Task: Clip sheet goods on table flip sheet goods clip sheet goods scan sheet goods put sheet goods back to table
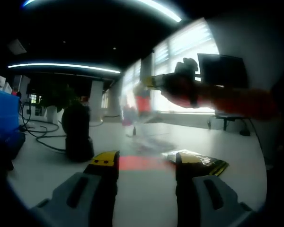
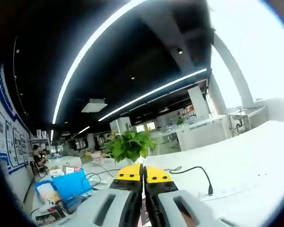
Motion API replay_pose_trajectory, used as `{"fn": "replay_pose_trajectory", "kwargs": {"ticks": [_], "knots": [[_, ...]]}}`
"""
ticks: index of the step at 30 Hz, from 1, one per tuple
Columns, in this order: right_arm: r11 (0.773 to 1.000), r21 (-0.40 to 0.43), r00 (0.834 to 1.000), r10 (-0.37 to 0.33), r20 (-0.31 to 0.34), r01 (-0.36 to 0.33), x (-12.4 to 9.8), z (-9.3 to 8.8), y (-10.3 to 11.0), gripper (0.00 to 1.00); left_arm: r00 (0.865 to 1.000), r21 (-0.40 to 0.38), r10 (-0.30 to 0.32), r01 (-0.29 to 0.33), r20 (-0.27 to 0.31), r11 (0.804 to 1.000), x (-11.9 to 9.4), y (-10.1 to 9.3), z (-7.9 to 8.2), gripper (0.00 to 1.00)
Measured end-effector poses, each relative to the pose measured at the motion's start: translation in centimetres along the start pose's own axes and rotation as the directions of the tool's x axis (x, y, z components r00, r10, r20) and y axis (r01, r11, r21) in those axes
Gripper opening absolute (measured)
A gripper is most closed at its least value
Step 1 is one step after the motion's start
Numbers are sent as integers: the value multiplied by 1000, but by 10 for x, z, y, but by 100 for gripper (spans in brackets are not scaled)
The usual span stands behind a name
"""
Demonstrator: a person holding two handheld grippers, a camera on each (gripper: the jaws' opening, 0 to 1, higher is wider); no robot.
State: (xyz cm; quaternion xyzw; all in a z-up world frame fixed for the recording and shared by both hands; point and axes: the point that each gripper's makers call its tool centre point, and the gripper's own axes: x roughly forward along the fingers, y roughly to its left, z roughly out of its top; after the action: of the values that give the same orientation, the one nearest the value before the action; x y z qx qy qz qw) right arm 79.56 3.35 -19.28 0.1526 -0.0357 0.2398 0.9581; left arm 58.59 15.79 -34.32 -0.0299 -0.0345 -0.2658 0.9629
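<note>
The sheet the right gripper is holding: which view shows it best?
The left gripper view: the right gripper holds the clear sheet hanging above the table, though blurred. In the right gripper view only a sliver shows between the shut fingers.

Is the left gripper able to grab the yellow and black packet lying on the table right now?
Probably yes. The left gripper is open, and the packet lies flat on the white table just ahead, by its right jaw. Nothing sits between them; the dark plant pot stands off to the other side.
</note>
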Motion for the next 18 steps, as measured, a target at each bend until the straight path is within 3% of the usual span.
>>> {"fn": "replay_pose_trajectory", "kwargs": {"ticks": [9, 18], "knots": [[1000, -1, 999, -2, 46, 2, 9, -6, 5, 0, 1000, -2, -3, 3, 1, 1000, 0, 0, 0, 40], [1000, -26, 999, 1, 46, 0, 20, -21, 8, 0, 1000, -2, -6, 6, 0, 1000, 0, -1, -1, 40]]}}
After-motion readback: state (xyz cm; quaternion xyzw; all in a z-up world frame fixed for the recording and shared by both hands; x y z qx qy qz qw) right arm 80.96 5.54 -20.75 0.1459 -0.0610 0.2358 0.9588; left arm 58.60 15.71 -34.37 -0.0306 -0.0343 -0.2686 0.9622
